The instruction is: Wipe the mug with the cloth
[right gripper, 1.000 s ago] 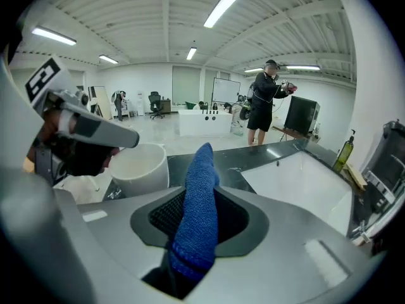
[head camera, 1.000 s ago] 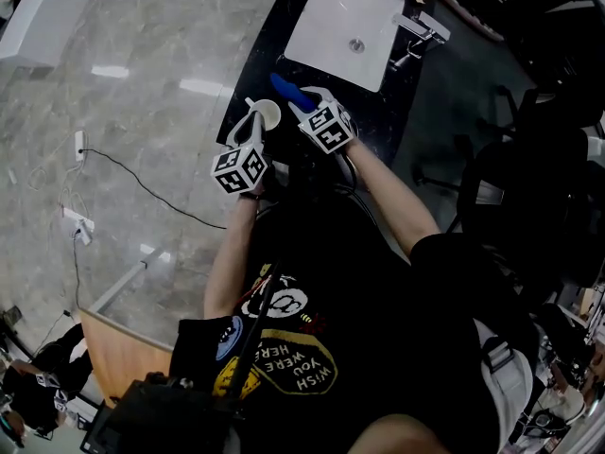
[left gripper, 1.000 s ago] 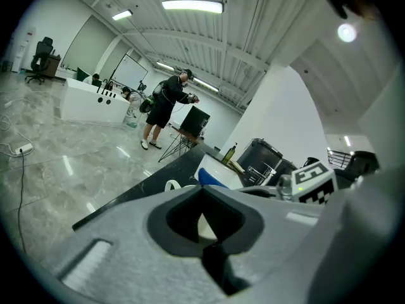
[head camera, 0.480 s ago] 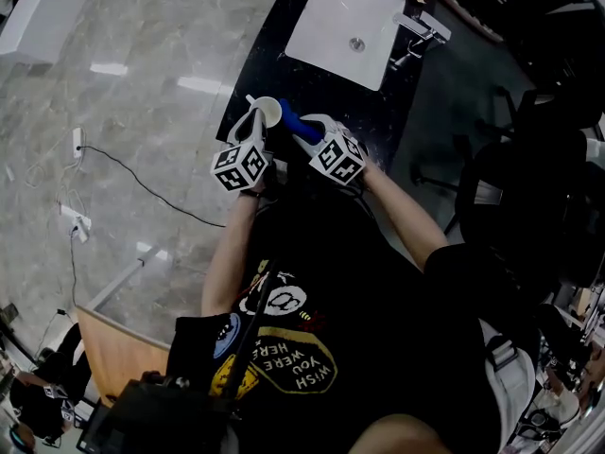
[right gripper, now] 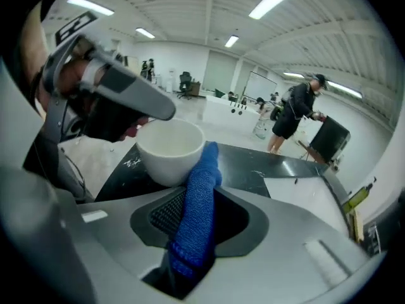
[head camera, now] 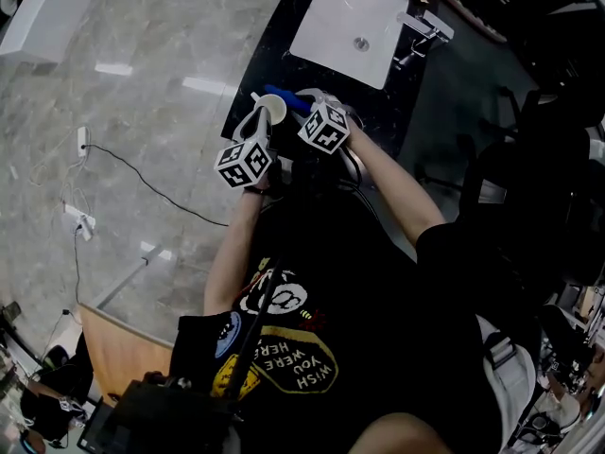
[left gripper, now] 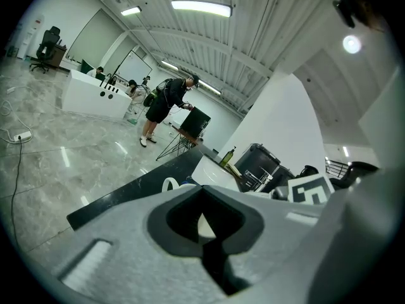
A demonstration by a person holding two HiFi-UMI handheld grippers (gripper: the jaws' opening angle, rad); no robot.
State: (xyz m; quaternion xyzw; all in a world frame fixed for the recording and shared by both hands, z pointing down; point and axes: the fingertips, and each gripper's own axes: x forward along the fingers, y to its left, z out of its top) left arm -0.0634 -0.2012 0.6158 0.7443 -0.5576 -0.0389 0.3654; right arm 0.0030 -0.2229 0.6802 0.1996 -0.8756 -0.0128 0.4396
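Observation:
A white mug [head camera: 268,110] is held over the black counter [head camera: 284,55], and my left gripper [head camera: 258,126] is shut on it. In the left gripper view only a white sliver of the mug [left gripper: 200,227] shows between the closed jaws of the left gripper [left gripper: 202,223]. My right gripper [head camera: 304,104] is shut on a blue cloth [head camera: 284,96]. In the right gripper view the cloth [right gripper: 196,208] sticks up from the right gripper [right gripper: 201,198] and its tip touches the mug's [right gripper: 169,151] outer side near the rim.
A white sink [head camera: 331,12] with a chrome faucet [head camera: 425,28] is set into the counter beyond the mug. A soap bottle [left gripper: 226,157] stands by it. A cable [head camera: 142,187] runs across the marble floor on the left. People stand far off in the hall.
The right gripper dipped toward me with the cloth, then swung back up against the mug's right side. The left gripper and mug shifted only slightly.

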